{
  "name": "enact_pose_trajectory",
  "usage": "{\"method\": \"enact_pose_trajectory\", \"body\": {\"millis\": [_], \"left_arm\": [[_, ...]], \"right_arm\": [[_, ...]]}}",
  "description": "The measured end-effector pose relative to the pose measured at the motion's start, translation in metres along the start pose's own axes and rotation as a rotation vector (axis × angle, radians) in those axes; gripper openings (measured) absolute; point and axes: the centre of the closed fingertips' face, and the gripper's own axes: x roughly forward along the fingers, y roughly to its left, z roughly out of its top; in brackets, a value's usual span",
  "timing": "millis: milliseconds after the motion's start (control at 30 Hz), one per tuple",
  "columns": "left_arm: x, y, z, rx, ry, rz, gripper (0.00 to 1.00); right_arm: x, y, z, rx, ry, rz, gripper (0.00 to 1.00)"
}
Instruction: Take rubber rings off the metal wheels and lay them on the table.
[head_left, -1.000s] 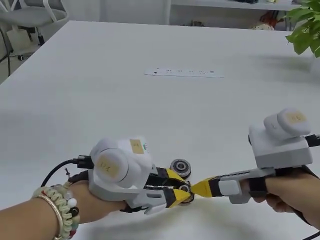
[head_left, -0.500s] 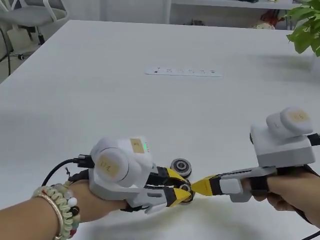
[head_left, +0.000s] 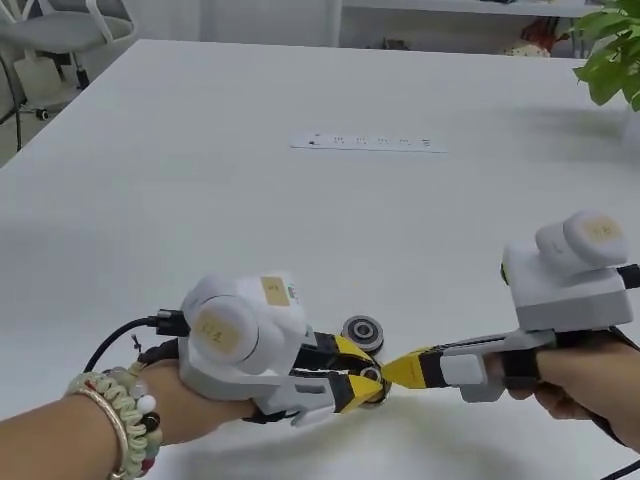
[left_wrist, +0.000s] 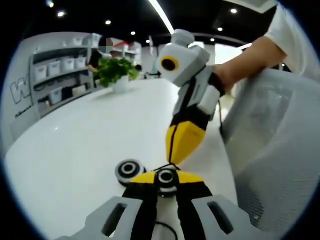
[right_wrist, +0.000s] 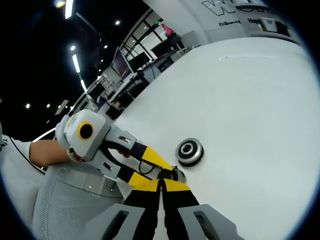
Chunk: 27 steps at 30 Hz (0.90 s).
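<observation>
Metal wheel between left fingers

A large letter W on the back wall is the only legible text.

A white power strip lies flat at the far middle of the pale surface, well apart from a leafy green plant at its far right edge. Beyond the far left corner stands a grey office chair, with a low shelf of small items along the far wall. The left gripper view takes in wall shelving lined with white bins beside the plant in its white pot, ceiling lights overhead and a pale mesh chair back close by.
</observation>
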Motion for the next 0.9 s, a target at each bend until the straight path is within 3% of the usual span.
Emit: {"method": "enact_pose_trajectory", "body": {"millis": [367, 400, 467, 533, 567, 600, 667, 767, 833, 900], "left_arm": [[0.000, 0.001, 0.000, -0.002, 0.000, 0.005, 0.14], [0.000, 0.001, 0.000, -0.003, 0.000, 0.005, 0.14], [0.000, 0.001, 0.000, -0.002, 0.000, 0.006, 0.14], [0.000, 0.001, 0.000, -0.003, -0.001, 0.007, 0.14], [0.000, 0.001, 0.000, -0.004, -0.002, 0.007, 0.14], [0.000, 0.000, 0.000, -0.005, -0.003, 0.007, 0.14], [0.000, 0.000, 0.000, -0.006, -0.004, 0.008, 0.14], [0.000, 0.000, 0.000, -0.006, -0.004, 0.009, 0.14], [0.000, 0.000, 0.000, -0.005, -0.004, 0.010, 0.14], [0.000, 0.000, 0.000, -0.004, -0.003, 0.011, 0.14]], "right_arm": [[-0.001, 0.002, 0.002, 0.012, -0.017, 0.005, 0.00], [-0.002, 0.014, 0.014, 0.013, -0.083, 0.077, 0.00], [-0.016, 0.030, 0.052, 0.136, -0.247, 0.164, 0.00], [-0.026, 0.018, 0.066, 0.112, -0.316, 0.094, 0.00], [-0.028, 0.015, 0.063, 0.107, -0.305, 0.083, 0.00], [-0.030, 0.006, 0.058, 0.083, -0.290, 0.038, 0.00], [-0.028, -0.006, 0.043, 0.047, -0.226, -0.028, 0.00], [-0.019, -0.015, 0.016, -0.004, -0.101, -0.084, 0.00], [-0.013, -0.016, 0.005, -0.042, -0.037, -0.098, 0.00], [-0.008, -0.011, 0.000, -0.070, -0.014, -0.083, 0.00]]}}
